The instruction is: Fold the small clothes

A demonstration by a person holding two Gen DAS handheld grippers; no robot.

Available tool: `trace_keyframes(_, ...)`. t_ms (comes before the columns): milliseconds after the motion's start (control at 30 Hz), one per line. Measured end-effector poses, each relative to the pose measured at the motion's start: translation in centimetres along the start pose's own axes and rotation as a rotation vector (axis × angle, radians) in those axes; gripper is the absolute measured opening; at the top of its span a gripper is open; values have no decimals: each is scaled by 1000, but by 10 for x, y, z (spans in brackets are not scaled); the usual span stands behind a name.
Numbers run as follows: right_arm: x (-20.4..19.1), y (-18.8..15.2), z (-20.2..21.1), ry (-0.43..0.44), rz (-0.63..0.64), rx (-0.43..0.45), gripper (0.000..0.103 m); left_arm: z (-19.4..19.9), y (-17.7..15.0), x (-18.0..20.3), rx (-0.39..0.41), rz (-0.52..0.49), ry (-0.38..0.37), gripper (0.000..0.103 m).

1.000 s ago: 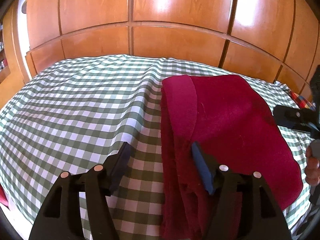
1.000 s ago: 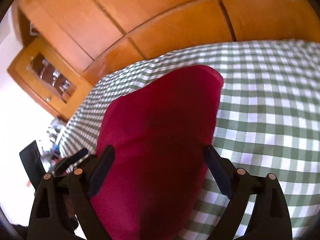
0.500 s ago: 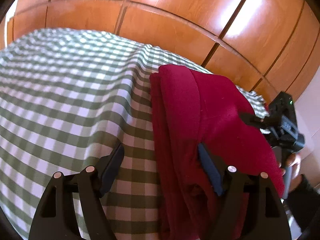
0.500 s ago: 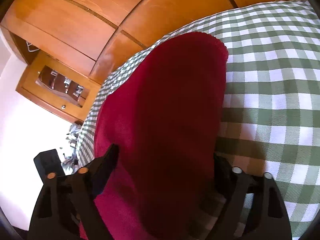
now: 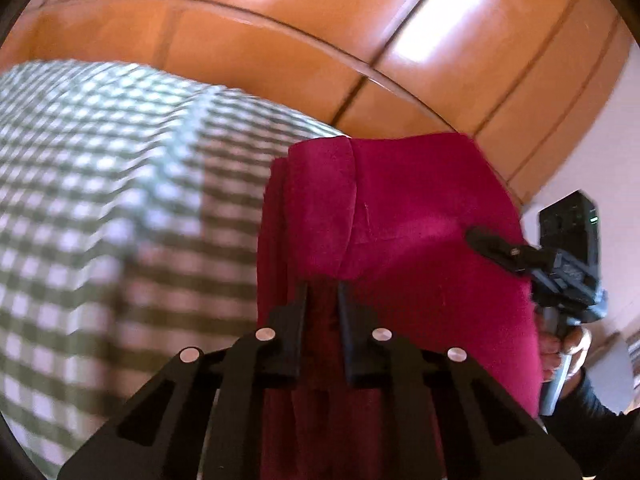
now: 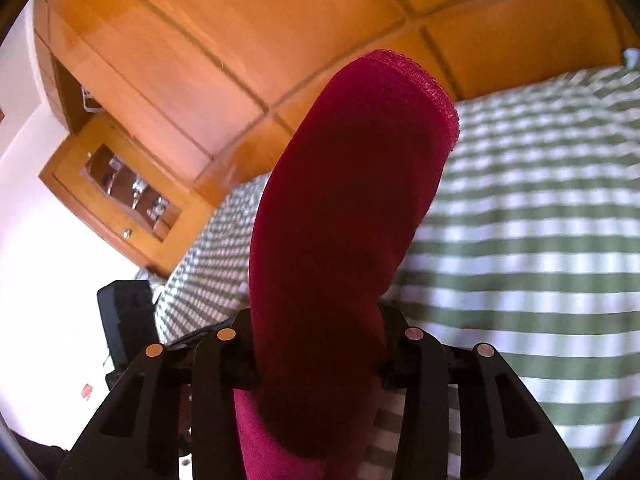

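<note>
A dark red fleece garment [image 5: 400, 220] lies folded on a green-and-white checked cloth [image 5: 100, 200]. My left gripper [image 5: 322, 304] is shut on the garment's near edge, with a fold of red fabric between the fingers. My right gripper [image 6: 316, 344] is shut on the garment's other near edge [image 6: 340, 208]; the fabric bulges up over the fingers and hides their tips. The right gripper also shows in the left wrist view [image 5: 496, 248], at the garment's right edge, held by a hand.
Orange wooden panelling [image 5: 320, 40] rises close behind the bed. A wooden cabinet with a glass door [image 6: 116, 184] stands at the left in the right wrist view. A black device [image 6: 124, 312] sits below it.
Both grippers have closed from wide open onto the near edges of the red garment. Both cameras have moved in closer and tilted, and the fabric has bunched up.
</note>
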State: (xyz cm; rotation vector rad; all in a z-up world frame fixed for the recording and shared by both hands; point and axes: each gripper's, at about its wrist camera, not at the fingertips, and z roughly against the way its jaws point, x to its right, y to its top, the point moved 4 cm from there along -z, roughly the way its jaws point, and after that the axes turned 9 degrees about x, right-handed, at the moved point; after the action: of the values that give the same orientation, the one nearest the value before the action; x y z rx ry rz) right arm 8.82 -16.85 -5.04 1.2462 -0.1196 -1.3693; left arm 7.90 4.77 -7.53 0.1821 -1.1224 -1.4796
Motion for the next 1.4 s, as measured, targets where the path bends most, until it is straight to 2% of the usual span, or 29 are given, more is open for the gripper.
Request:
trace_keyframes(133, 28, 24, 56, -95, -5, 100, 40, -45, 13, 57, -40, -63, -63, 10)
trace_keyframes(300, 87, 53, 127, -244, -49, 218, 40, -120, 36, 150, -89, -163, -141, 7)
trace_keyframes(400, 132, 62, 163, -359, -99, 292, 40, -165, 42, 206, -121, -254, -140, 7)
trace_keyframes(433, 154, 61, 174, -408, -131, 312, 40, -178, 40, 221, -139, -290, -131, 7)
trace_keyframes(500, 189, 56, 189, -488, -174, 315, 40, -214, 24, 252, -195, -409, -64, 9)
trace_keyframes(567, 231, 41, 192, -548, -243, 264, 42, -242, 3, 269, -238, -503, -20, 10)
trace_keyframes(600, 243, 32, 189, -563, -266, 240, 43, -249, -5, 276, -225, -564, 14, 11)
trace_keyframes(667, 259, 20, 188, -568, -281, 236, 55, -252, -10, 286, -194, -637, 51, 11)
trace_keyframes(733, 261, 19, 193, -577, -287, 258, 66, -249, -12, 291, -176, -685, 67, 11)
trace_keyframes(800, 256, 20, 195, -588, -273, 254, 72, -246, -4, 291, -165, -687, 70, 15)
trace_keyframes(833, 251, 24, 197, -614, -258, 251, 75, -240, 0, 290, -152, -677, 84, 27)
trace_keyframes(900, 239, 28, 216, -650, -225, 267, 76, -218, 8, 286, -102, -647, 98, 42)
trace_keyframes(1033, 198, 25, 241, -713, -113, 332, 76, -174, 12, 276, -29, -554, 57, 42)
trace_keyframes(1100, 176, 15, 246, -721, -52, 339, 68, -165, 8, 272, -19, -533, 41, 42)
trace_keyframes(1167, 155, 5, 241, -720, 7, 326, 44, -156, 0, 270, -20, -524, 25, 42)
trace_keyframes(1233, 143, -12, 223, -682, 13, 278, 35, -163, -12, 269, -50, -545, 50, 42)
trace_keyframes(1267, 143, -16, 212, -687, 25, 246, 35, -171, -20, 268, -76, -556, 67, 42)
trace_keyframes(1333, 147, -33, 190, -775, 83, 195, 35, -189, -32, 264, -127, -572, 100, 43)
trace_keyframes(1400, 149, -36, 190, -791, 86, 211, 35, -194, -36, 262, -125, -573, 105, 44)
